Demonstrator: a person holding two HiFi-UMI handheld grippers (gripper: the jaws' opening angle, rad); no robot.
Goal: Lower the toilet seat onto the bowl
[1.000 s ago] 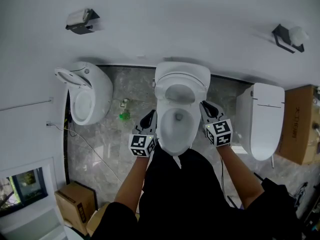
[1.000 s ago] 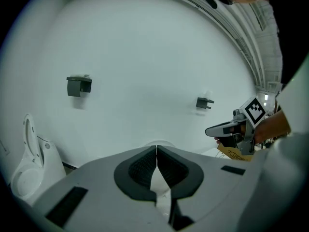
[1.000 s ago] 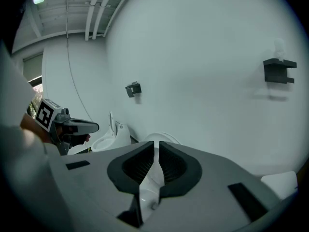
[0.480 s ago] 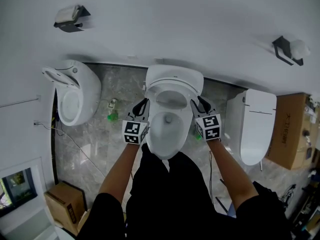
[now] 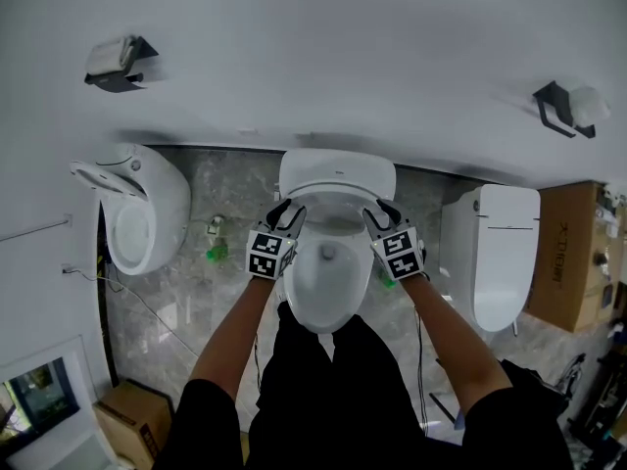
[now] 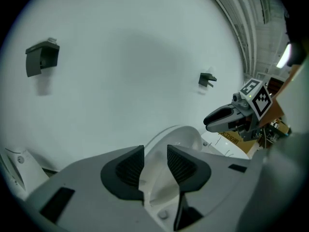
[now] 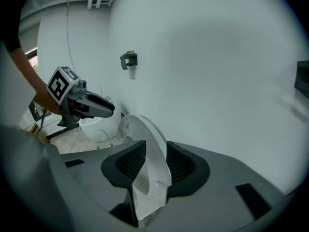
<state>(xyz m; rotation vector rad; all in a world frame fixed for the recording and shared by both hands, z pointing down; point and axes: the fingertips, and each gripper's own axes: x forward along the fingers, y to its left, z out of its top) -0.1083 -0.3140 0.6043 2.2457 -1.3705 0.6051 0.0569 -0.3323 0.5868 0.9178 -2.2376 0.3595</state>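
- White plastic toilet seat (image 5: 338, 186) stands raised behind the white ceramic bowl (image 5: 328, 287).
- Left gripper (image 5: 287, 210): jaws opening, with the seat's left edge between them.
- Right gripper (image 5: 378, 211): jaws apart, straddling the right edge.

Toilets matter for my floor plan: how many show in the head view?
3: the left toilet, by the wall; the middle toilet, before the person; the right toilet, lid closed. Others may sit outside the frame.

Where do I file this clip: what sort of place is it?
Probably a toilet showroom, not a home bathroom: three white ceramic toilets along one white wall, brown cardboard boxes on the grey stone floor.
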